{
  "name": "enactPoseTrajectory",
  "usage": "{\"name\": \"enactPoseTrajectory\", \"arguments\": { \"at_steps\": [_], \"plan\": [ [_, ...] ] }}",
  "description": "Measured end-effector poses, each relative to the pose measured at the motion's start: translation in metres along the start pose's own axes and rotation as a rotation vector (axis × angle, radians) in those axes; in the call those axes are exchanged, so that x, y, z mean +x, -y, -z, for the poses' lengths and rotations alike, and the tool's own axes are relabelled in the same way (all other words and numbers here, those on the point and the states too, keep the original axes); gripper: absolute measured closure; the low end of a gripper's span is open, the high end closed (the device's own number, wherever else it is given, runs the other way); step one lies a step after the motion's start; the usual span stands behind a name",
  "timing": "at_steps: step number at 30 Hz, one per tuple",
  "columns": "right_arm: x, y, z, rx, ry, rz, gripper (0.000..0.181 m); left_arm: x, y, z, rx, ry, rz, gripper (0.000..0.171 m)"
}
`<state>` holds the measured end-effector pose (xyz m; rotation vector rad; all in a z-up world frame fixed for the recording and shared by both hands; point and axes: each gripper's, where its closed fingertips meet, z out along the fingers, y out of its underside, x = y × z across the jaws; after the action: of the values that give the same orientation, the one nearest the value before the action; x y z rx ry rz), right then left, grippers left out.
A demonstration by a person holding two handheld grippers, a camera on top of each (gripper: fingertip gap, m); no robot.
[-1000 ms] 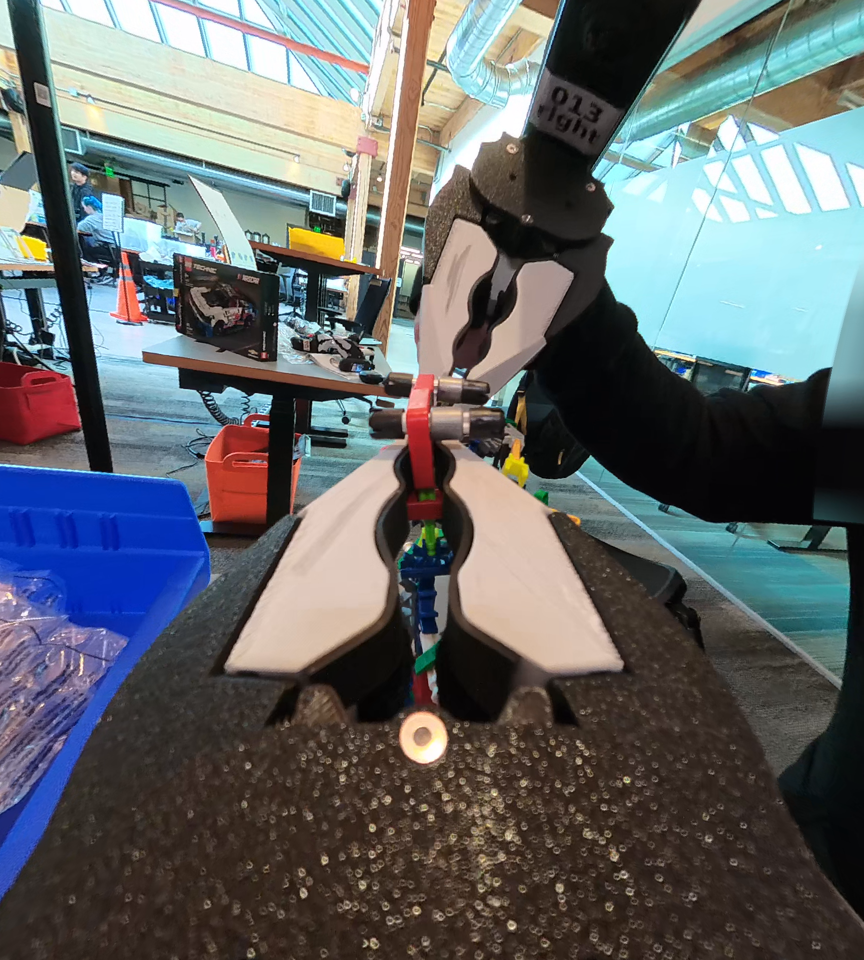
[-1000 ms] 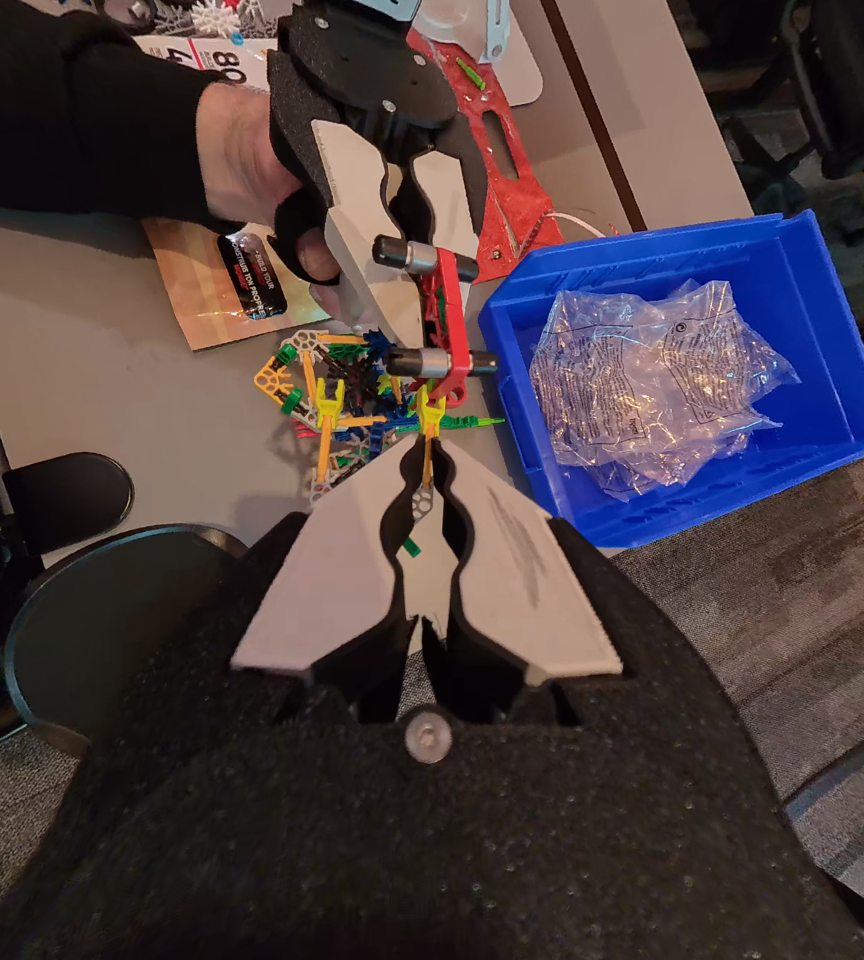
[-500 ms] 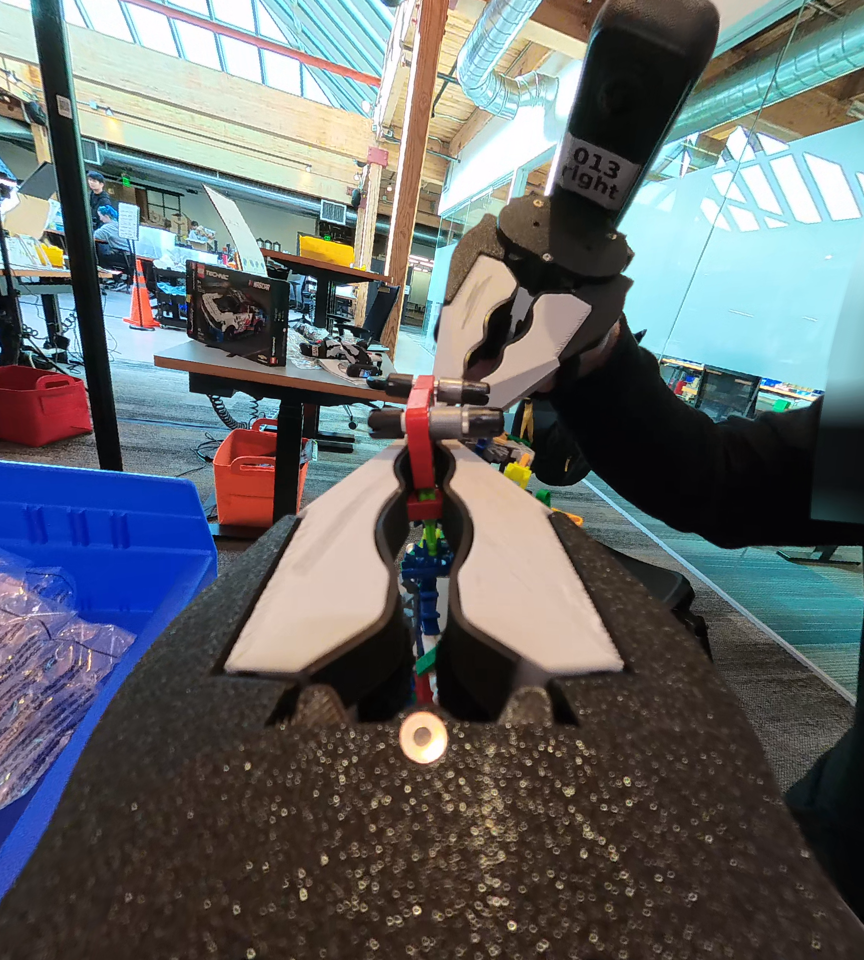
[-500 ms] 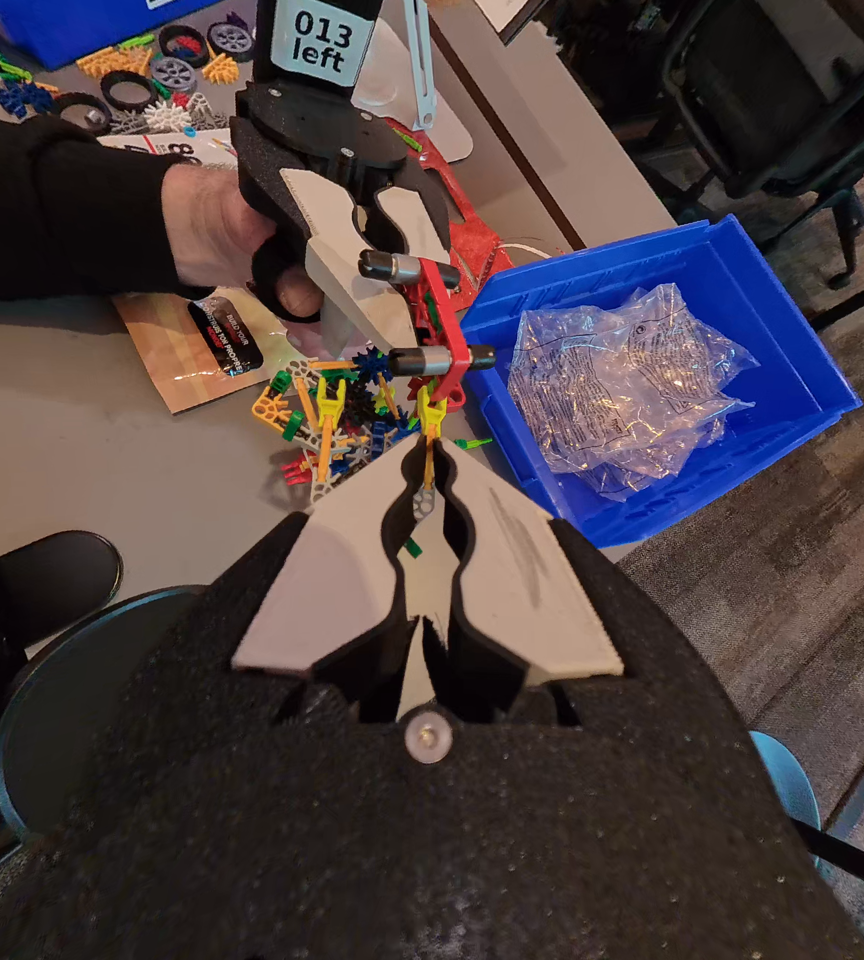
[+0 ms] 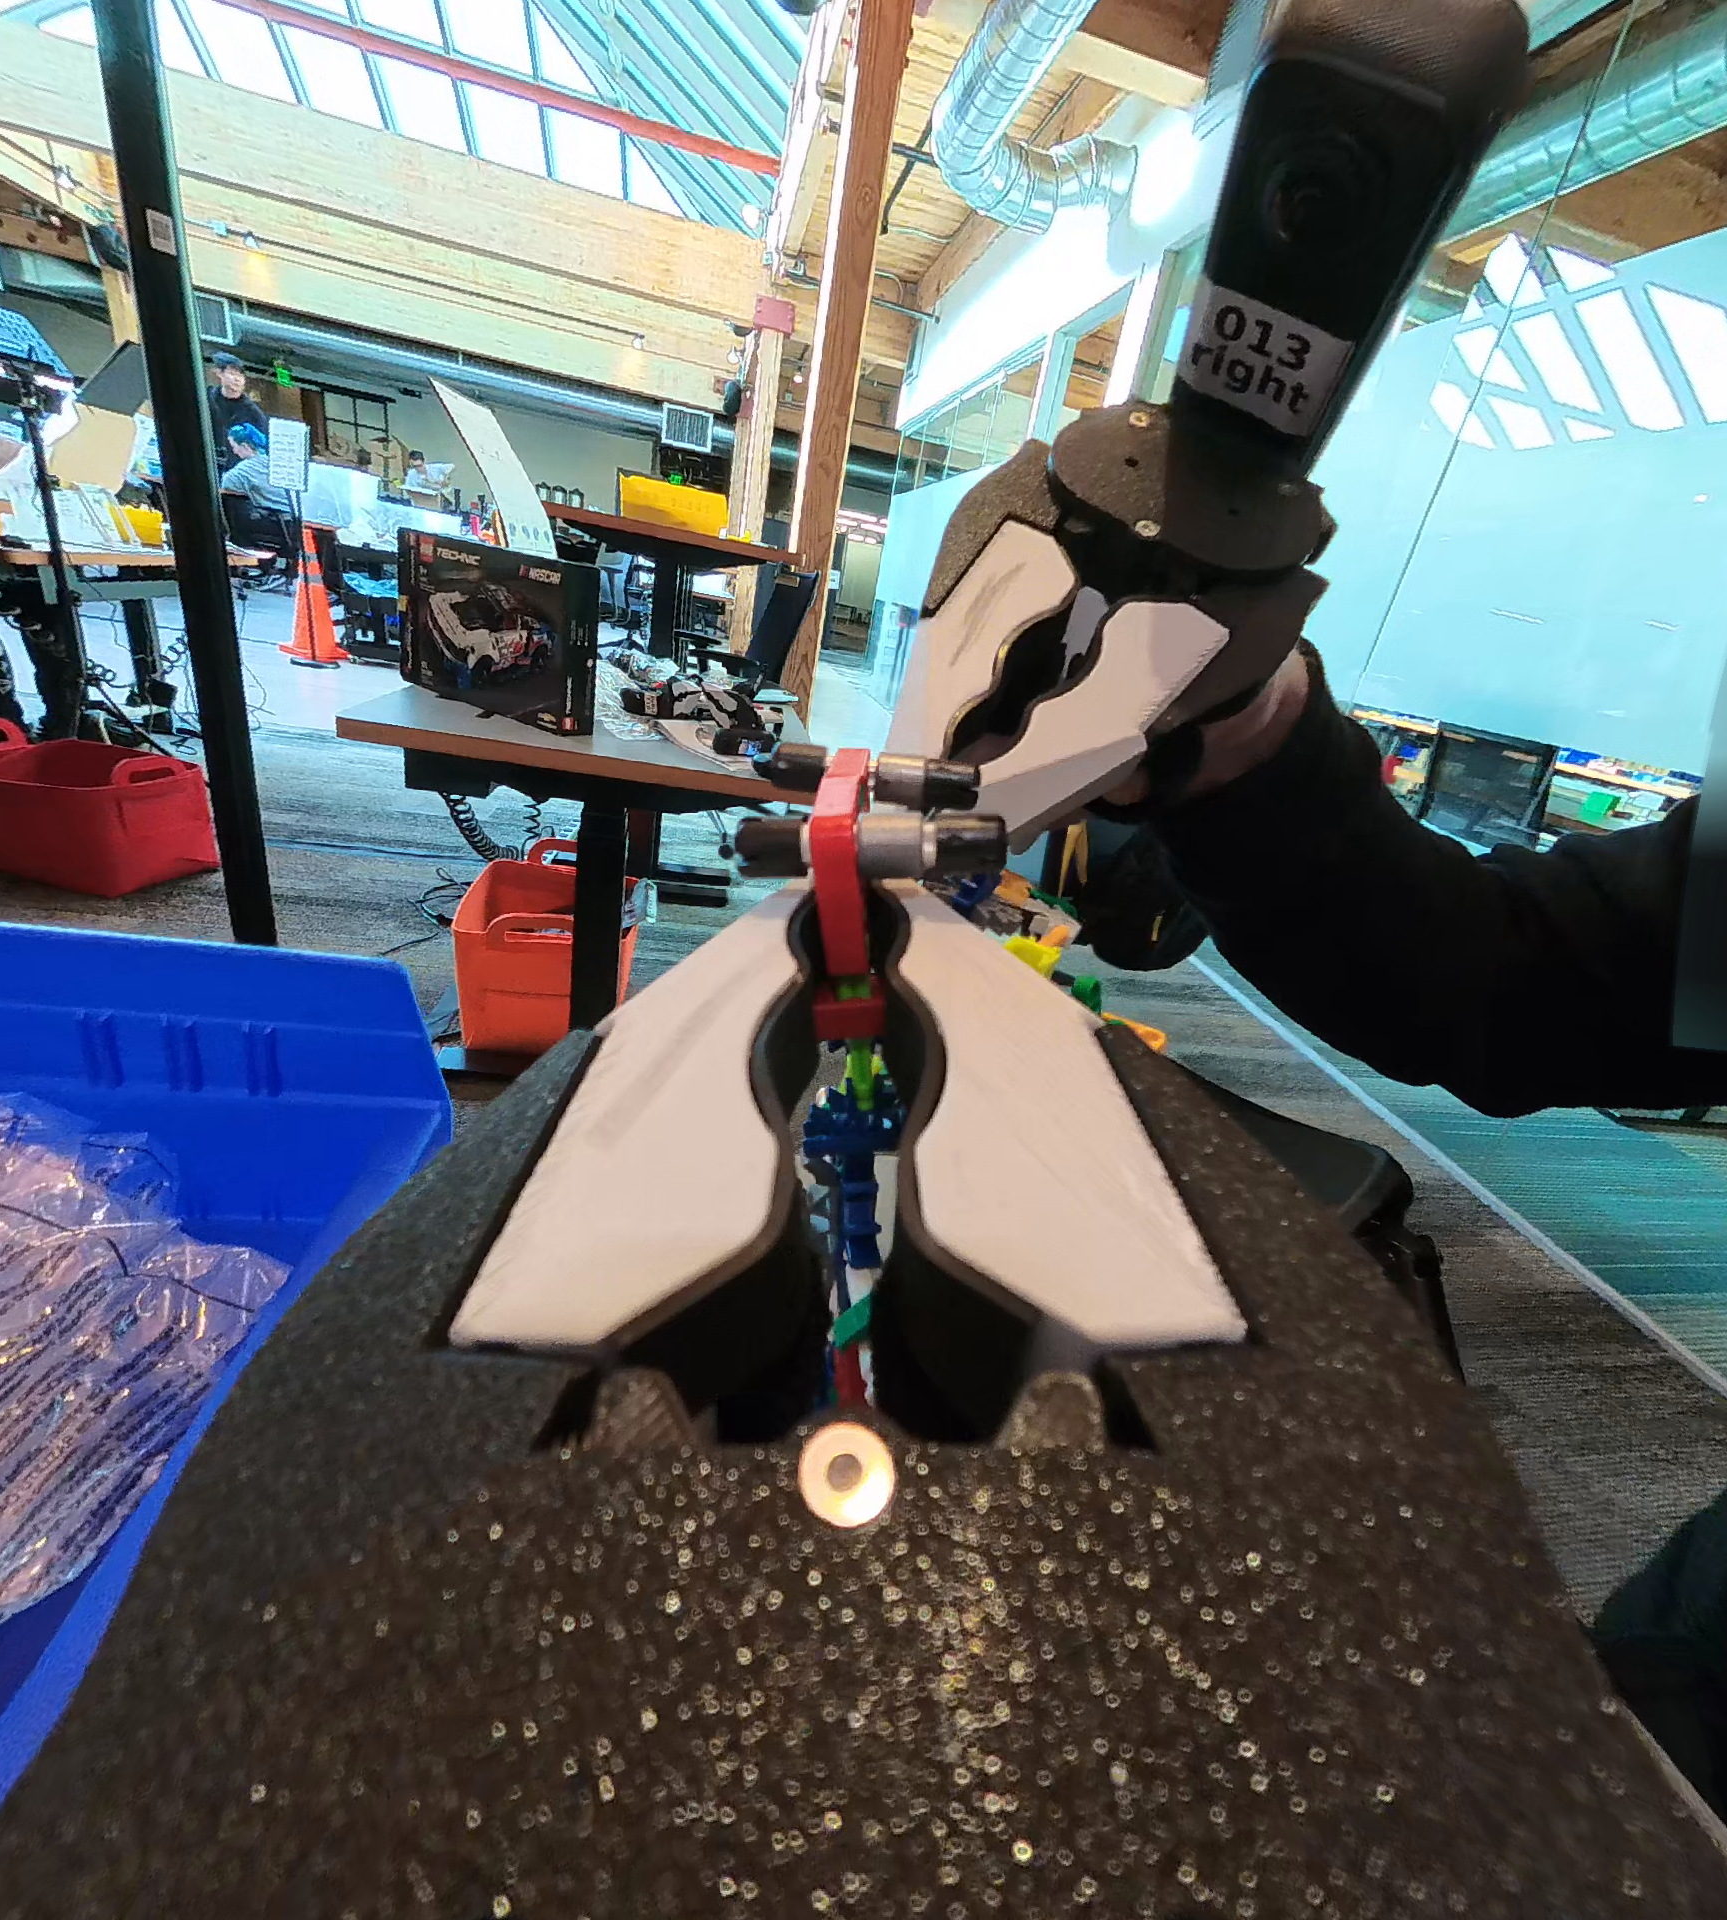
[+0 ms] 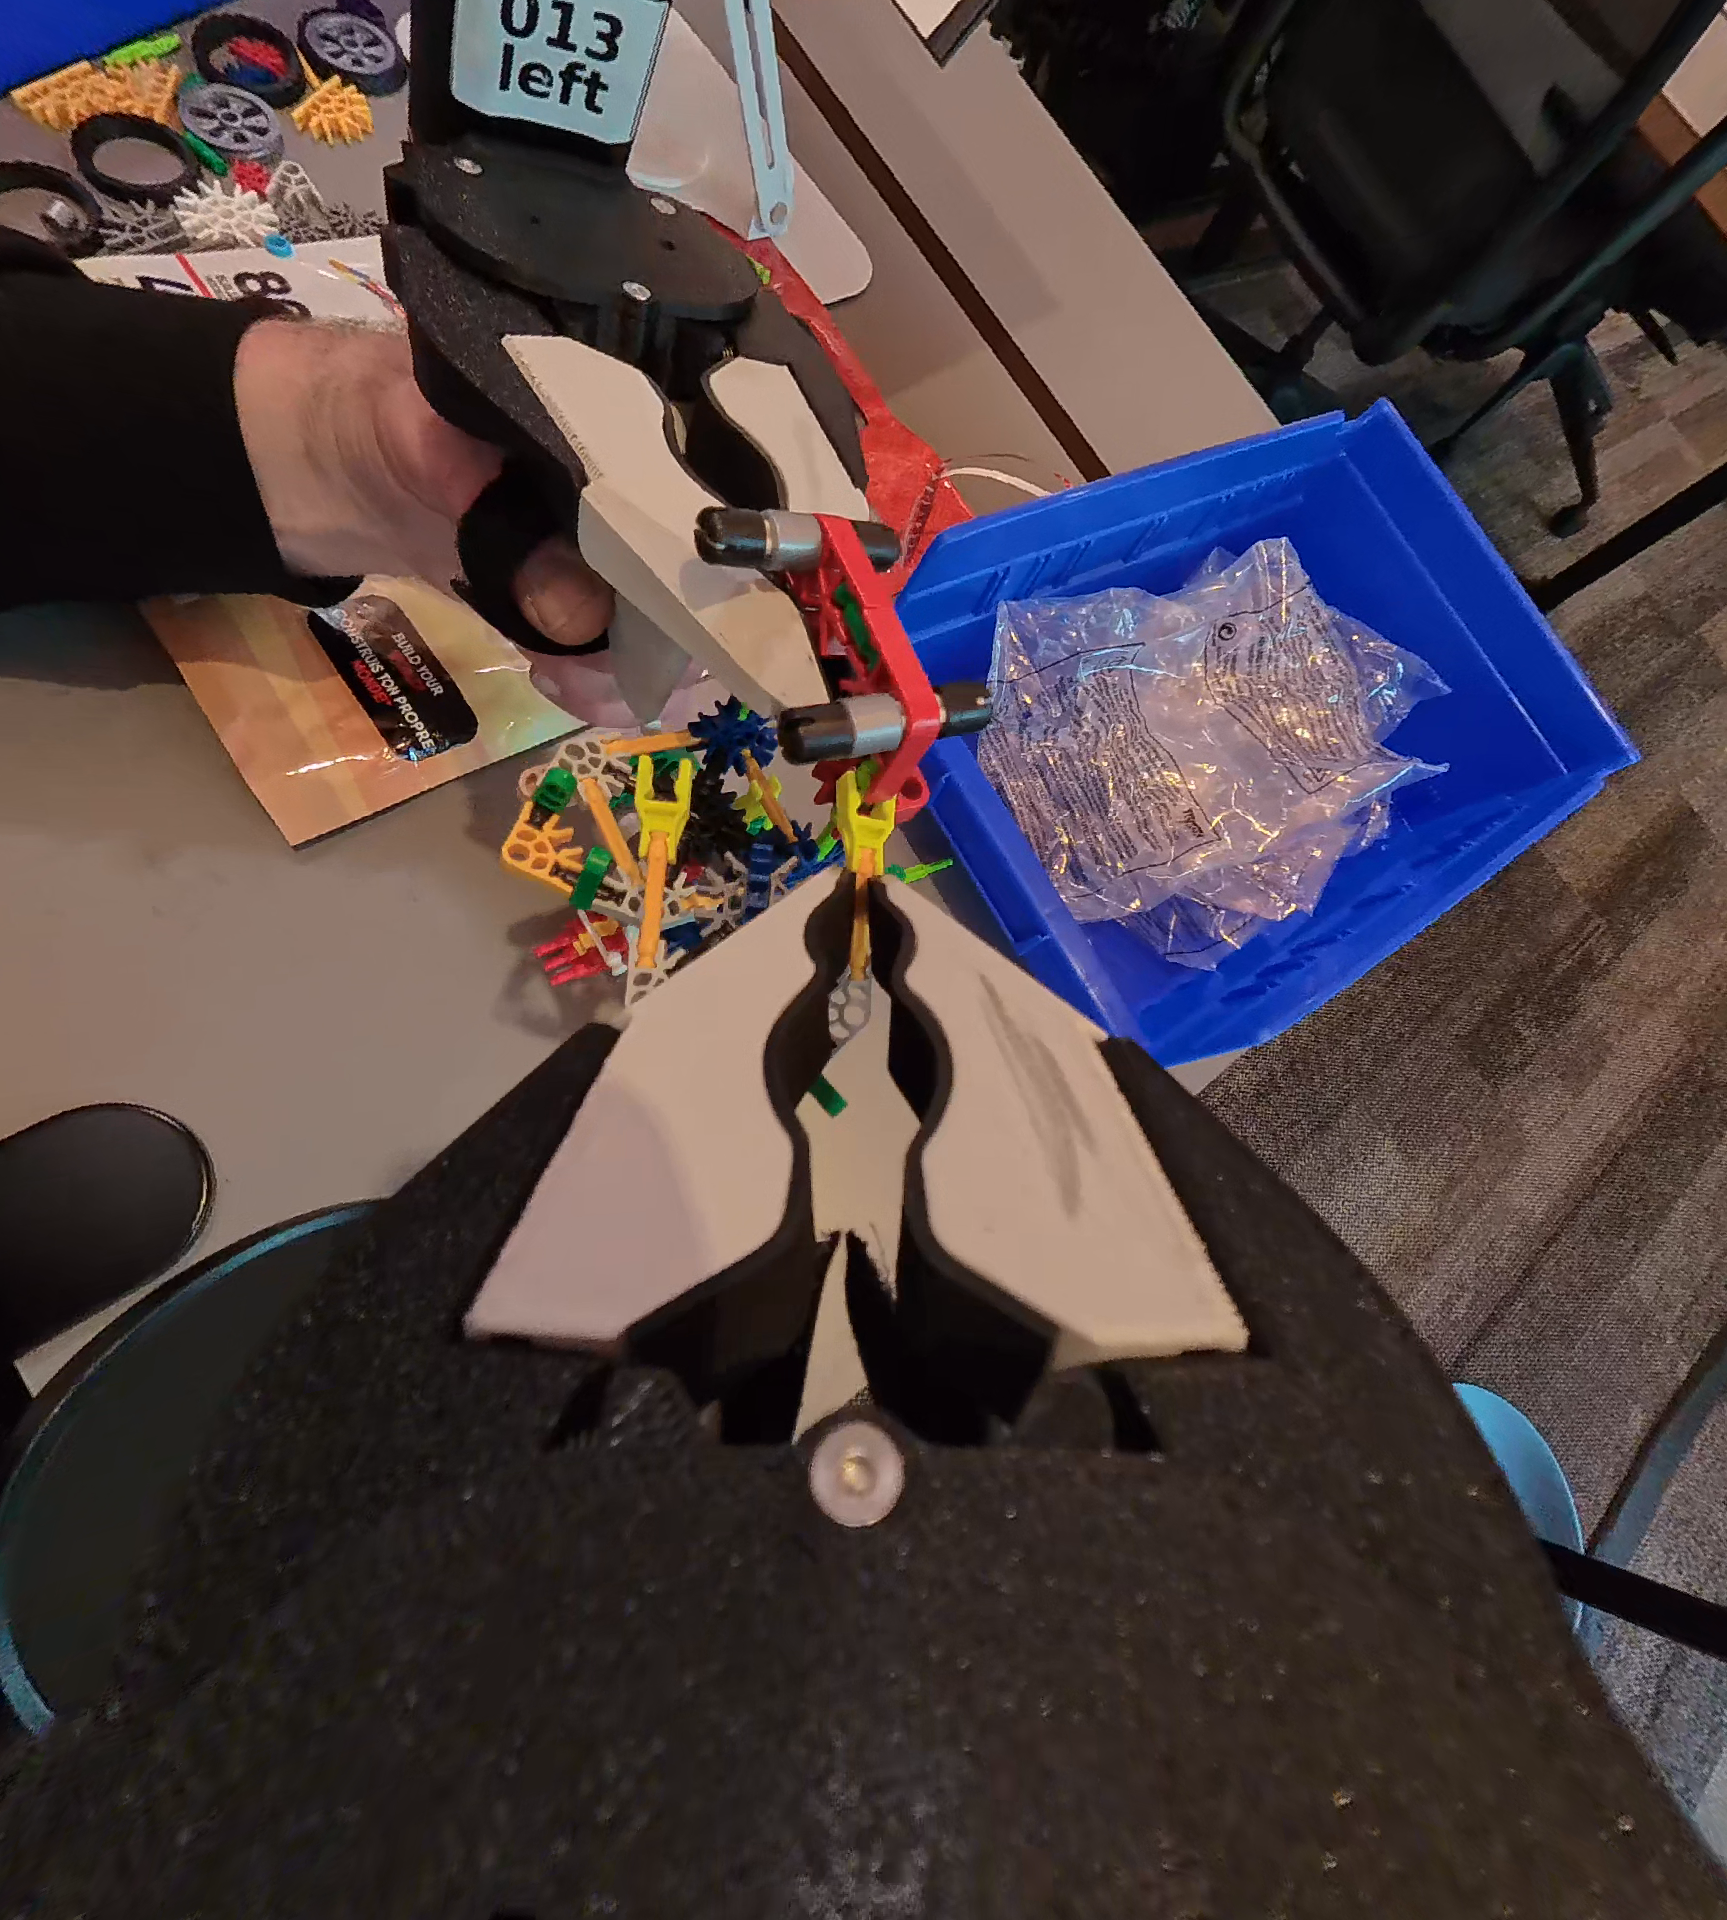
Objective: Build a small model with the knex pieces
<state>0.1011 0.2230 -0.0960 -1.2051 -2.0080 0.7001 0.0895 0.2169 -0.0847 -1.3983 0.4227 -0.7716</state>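
My left gripper [image 5: 843, 914] is shut on a red frame piece [image 5: 838, 831] that carries two black-and-silver pegs and stands up from the jaws. In the right wrist view the left gripper [image 6: 823, 665] holds that red frame [image 6: 880, 665] above the table edge. My right gripper [image 6: 859, 883] is shut on a small piece made of an orange rod, a yellow connector [image 6: 864, 821] and a grey connector. The yellow end touches the lower end of the red frame. In the left wrist view the right gripper [image 5: 984, 800] sits just right of the pegs.
A pile of coloured construction pieces [image 6: 672, 852] lies on the grey table [image 6: 163, 935] under the grippers. A blue bin [image 6: 1254, 457] with clear plastic bags [image 6: 1202, 727] stands at the right; it also shows in the left wrist view [image 5: 163, 1039]. A booklet [image 6: 350, 686] and wheels [image 6: 225, 125] lie farther back. Only a small space, under 4 cm, lies between the two pairs of fingers.
The right gripper has swung to the right of the pegs and tilted, and both grippers sit a little farther from the bin. Both stay shut on their pieces.
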Motion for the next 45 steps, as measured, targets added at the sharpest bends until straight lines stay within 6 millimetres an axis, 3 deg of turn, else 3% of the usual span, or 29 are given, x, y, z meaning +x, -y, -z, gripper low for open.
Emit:
{"name": "enactPoseTrajectory", "arguments": {
  "at_steps": [27, 45],
  "plan": [
    [0.0025, 0.0057, -0.0027, 0.019, 0.067, -0.089, 0.181, -0.0030, -0.0007, 0.0008, -0.021, 0.048, -0.060, 0.169],
    [0.0032, 0.0081, -0.0041, 0.092, -0.026, -0.203, 0.181, -0.0054, 0.0000, 0.0005, -0.011, 0.081, -0.079, 0.171]
  ]
}}
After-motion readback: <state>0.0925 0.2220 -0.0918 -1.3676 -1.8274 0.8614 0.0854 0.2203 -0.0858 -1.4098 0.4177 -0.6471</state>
